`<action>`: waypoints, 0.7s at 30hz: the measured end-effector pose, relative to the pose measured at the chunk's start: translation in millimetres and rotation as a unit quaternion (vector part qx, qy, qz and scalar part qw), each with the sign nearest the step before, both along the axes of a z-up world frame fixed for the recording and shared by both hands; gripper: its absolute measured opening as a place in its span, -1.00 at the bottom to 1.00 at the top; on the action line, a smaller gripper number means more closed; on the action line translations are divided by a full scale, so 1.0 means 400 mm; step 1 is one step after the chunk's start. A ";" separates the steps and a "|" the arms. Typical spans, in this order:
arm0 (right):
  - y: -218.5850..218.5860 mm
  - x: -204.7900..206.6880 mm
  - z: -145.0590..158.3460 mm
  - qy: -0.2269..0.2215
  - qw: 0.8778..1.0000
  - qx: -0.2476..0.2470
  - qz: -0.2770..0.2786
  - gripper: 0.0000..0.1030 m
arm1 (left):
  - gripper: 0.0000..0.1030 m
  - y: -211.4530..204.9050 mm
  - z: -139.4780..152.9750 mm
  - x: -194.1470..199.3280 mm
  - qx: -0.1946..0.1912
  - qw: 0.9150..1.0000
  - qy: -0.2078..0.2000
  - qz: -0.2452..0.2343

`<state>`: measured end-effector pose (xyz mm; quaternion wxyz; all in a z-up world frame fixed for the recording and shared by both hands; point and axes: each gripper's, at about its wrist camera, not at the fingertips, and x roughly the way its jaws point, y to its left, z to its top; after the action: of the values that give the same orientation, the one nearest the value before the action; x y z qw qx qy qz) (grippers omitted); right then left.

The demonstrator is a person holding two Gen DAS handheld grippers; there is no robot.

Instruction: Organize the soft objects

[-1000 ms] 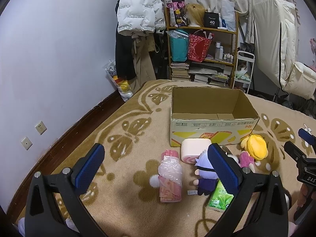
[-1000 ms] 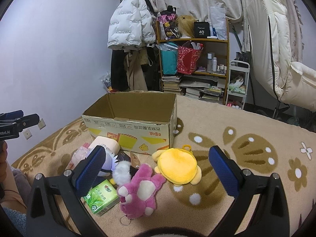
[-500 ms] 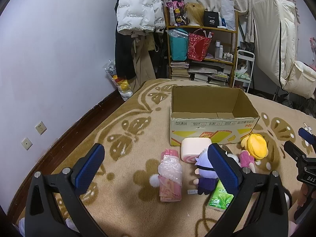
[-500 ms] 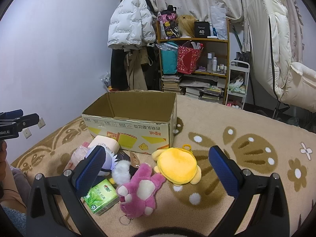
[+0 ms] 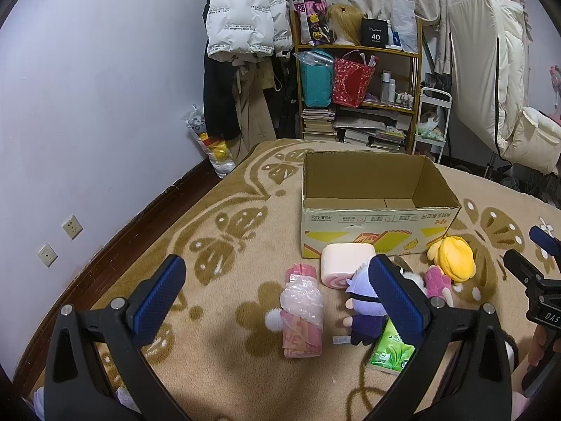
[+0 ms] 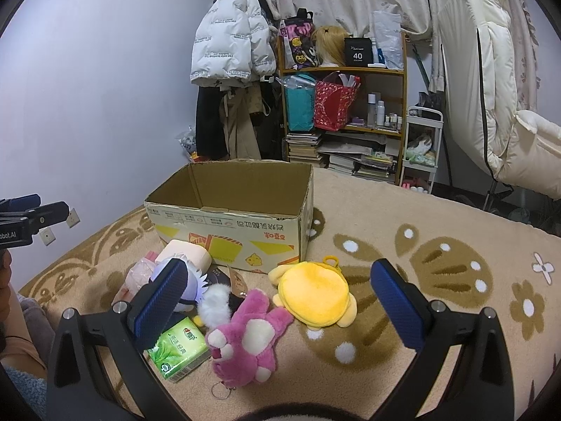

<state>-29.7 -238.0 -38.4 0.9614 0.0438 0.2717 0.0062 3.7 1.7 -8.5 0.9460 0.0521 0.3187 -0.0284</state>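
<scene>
Nothing has shifted since a second ago that I can make out: both of my grippers hover at the same height over the rug, and the toys lie as they did.

From the left wrist camera, my left gripper (image 5: 277, 291) has its jaws spread wide with nothing between them. Furthest left on the patterned rug (image 5: 224, 245) lies a pink bundle in a plastic bag (image 5: 302, 310), with a small white pompom at its left side. Just right of it, a pink-and-white roll-cake cushion (image 5: 345, 263) leans against the front wall of the open cardboard box (image 5: 371, 224), which sits toward the rug's far edge. In front of the cushion is a purple plush doll (image 5: 363, 310), partly hidden by my right finger, and a green tissue pack (image 5: 391, 351) lies touching it on the near side.

From the right wrist camera, my right gripper (image 6: 278, 303) is likewise wide open and empty. Between its fingers I see a pink plush bear (image 6: 250, 343) on its back beside the tissue pack, a black-and-white fluffy toy (image 6: 219, 301) just behind the bear, and a yellow plush (image 6: 315, 294) to the right, near the box's front right corner.
</scene>
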 end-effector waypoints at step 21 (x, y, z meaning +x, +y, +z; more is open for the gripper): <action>0.000 0.003 -0.003 0.002 1.000 -0.001 0.000 1.00 | 0.99 0.008 -0.021 -0.008 0.001 1.000 0.003 0.004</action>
<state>-28.5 -238.1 -39.5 0.9609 0.0430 0.2733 0.0059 0.4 4.8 -17.0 0.9452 0.0517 0.3215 -0.0242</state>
